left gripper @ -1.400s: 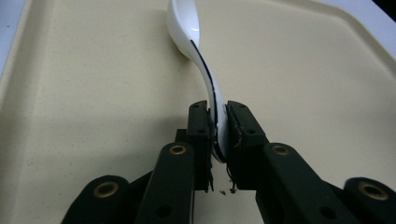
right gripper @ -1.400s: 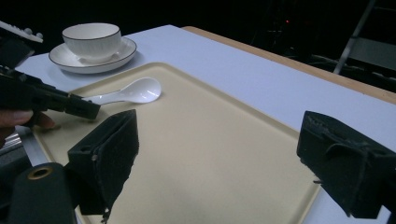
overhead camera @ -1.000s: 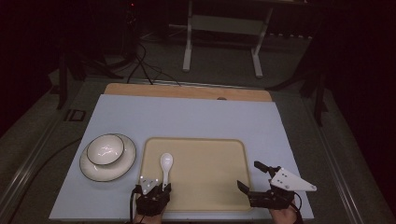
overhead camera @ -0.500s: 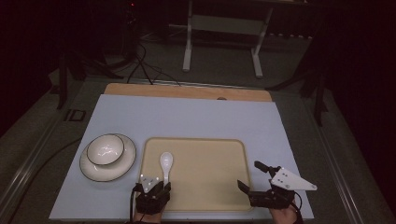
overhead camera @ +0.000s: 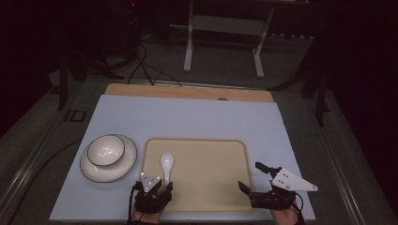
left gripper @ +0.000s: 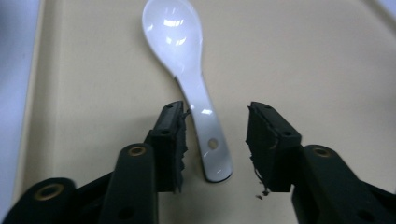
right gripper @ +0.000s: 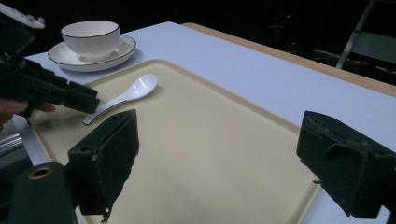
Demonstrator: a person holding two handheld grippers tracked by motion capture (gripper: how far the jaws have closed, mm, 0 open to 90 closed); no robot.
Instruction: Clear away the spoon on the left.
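Between the just-opening left fingers (left gripper: 177,140), gripping nothing: glossy white ceramic spoon (left gripper: 189,79) handle, long axis running away toward the bowl end; right fingers (right gripper: 112,154) wide open, well apart.

The place looks like a dim lab or studio: a table (overhead camera: 187,117) under a pale blue cover, dark carpet, loose cables (overhead camera: 141,65) on the floor, and a white metal stand (overhead camera: 223,42) behind.

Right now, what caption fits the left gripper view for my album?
Left gripper, its jaws just opening, straddles the handle of a white ceramic spoon lying on a beige tray.
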